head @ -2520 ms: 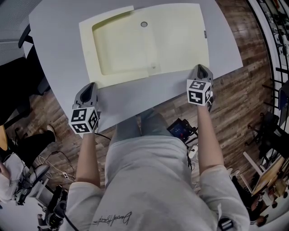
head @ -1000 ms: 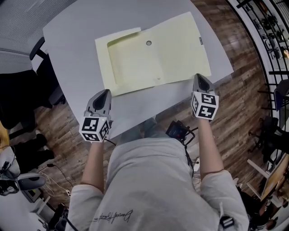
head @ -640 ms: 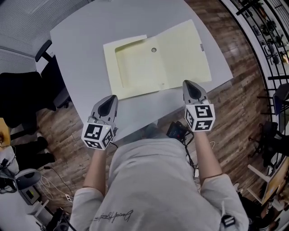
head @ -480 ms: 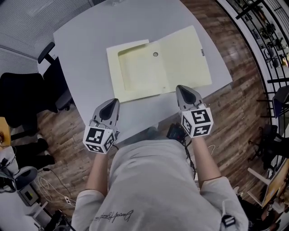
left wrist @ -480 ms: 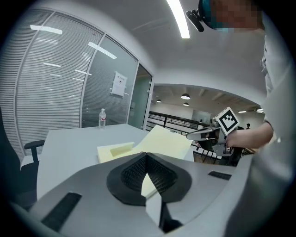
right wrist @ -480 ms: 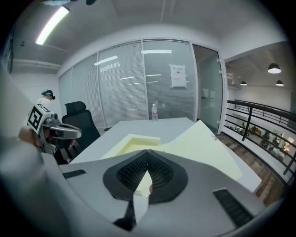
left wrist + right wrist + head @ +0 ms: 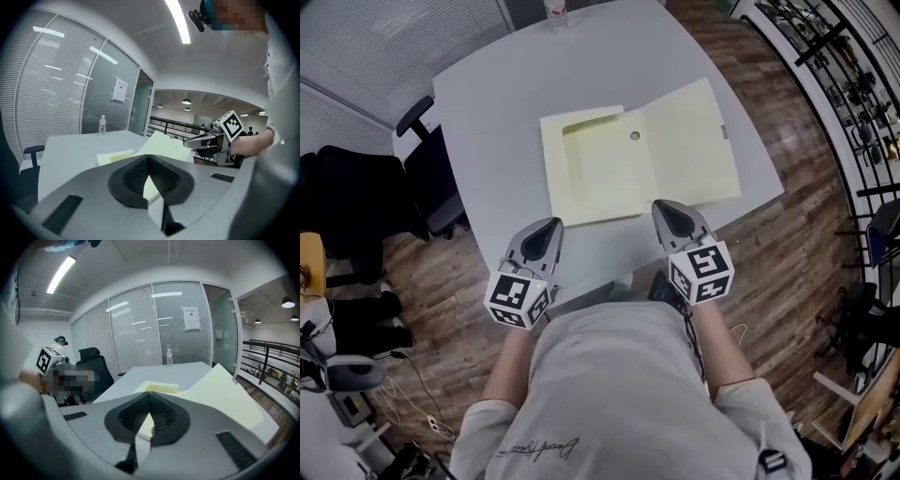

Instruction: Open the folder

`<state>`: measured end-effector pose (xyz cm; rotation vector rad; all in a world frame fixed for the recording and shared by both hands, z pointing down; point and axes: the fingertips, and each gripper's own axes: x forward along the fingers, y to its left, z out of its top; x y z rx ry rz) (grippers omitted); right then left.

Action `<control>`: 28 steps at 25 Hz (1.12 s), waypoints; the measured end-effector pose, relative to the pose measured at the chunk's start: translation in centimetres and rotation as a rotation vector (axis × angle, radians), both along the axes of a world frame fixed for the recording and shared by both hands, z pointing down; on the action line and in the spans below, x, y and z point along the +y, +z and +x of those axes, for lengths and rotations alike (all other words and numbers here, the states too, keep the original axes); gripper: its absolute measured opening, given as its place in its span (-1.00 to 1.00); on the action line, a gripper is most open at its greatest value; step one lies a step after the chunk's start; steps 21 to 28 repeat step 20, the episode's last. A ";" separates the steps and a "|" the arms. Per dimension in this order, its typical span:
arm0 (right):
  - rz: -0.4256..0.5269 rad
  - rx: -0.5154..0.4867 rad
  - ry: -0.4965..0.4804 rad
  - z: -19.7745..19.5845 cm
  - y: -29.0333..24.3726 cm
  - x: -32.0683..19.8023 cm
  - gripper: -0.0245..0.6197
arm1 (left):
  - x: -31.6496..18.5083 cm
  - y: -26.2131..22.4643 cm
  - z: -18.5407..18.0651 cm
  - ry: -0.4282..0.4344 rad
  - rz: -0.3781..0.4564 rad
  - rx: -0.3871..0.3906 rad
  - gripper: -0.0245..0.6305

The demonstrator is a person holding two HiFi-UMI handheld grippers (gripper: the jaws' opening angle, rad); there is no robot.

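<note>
The pale yellow folder (image 7: 675,150) lies open on the grey table (image 7: 506,103), its inner pocket (image 7: 600,164) on the left leaf. In the right gripper view the folder's (image 7: 225,397) right leaf tilts up a little. My left gripper (image 7: 547,231) hovers over the table's near edge, below the folder's near left corner, jaws shut and empty. My right gripper (image 7: 664,211) hangs just short of the folder's near edge, also shut with nothing held. The left gripper view shows its jaws (image 7: 149,159) closed, with the folder (image 7: 161,143) ahead. The right gripper's jaws (image 7: 150,395) are closed too.
A water bottle (image 7: 554,11) stands at the table's far edge. A black office chair (image 7: 417,127) sits by the table's left side. Wooden floor lies to the right, with a black railing (image 7: 834,56) beyond it. The person's body fills the near side.
Both grippers have drawn back from the folder toward the person and risen. The right one swung left from the folder's near right corner. The folder has stayed open.
</note>
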<state>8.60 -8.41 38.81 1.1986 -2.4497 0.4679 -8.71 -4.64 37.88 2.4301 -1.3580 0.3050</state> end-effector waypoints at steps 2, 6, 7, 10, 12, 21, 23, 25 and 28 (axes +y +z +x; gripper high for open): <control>0.001 -0.003 -0.007 -0.2 0.1 0.0 -0.85 | 0.0 -0.1 0.2 0.000 0.001 0.004 -0.90; 0.003 -0.002 -0.020 -0.4 0.3 0.2 -0.85 | 0.0 -0.5 0.8 0.011 0.009 0.021 -0.90; 0.004 -0.003 -0.023 -0.4 0.3 0.2 -0.85 | 0.0 -0.7 0.9 0.017 0.013 0.021 -0.90; 0.007 -0.005 -0.032 -0.6 0.2 0.0 -0.85 | -0.1 -0.9 1.2 0.029 0.022 0.017 -0.90; 0.008 -0.006 -0.039 -0.7 0.2 0.0 -0.85 | -0.1 -1.0 1.3 0.036 0.022 0.012 -0.90; 0.011 -0.014 -0.061 -1.6 -0.1 0.4 -0.85 | 0.3 -1.5 1.4 0.044 0.034 0.016 -0.90; 0.011 -0.014 -0.061 -1.6 -0.1 0.4 -0.85 | 0.3 -1.5 1.4 0.044 0.034 0.016 -0.90; 0.011 -0.014 -0.061 -1.6 -0.1 0.4 -0.85 | 0.3 -1.5 1.4 0.044 0.034 0.016 -0.90; 0.011 -0.014 -0.061 -1.6 -0.1 0.4 -0.85 | 0.3 -1.5 1.4 0.044 0.034 0.016 -0.90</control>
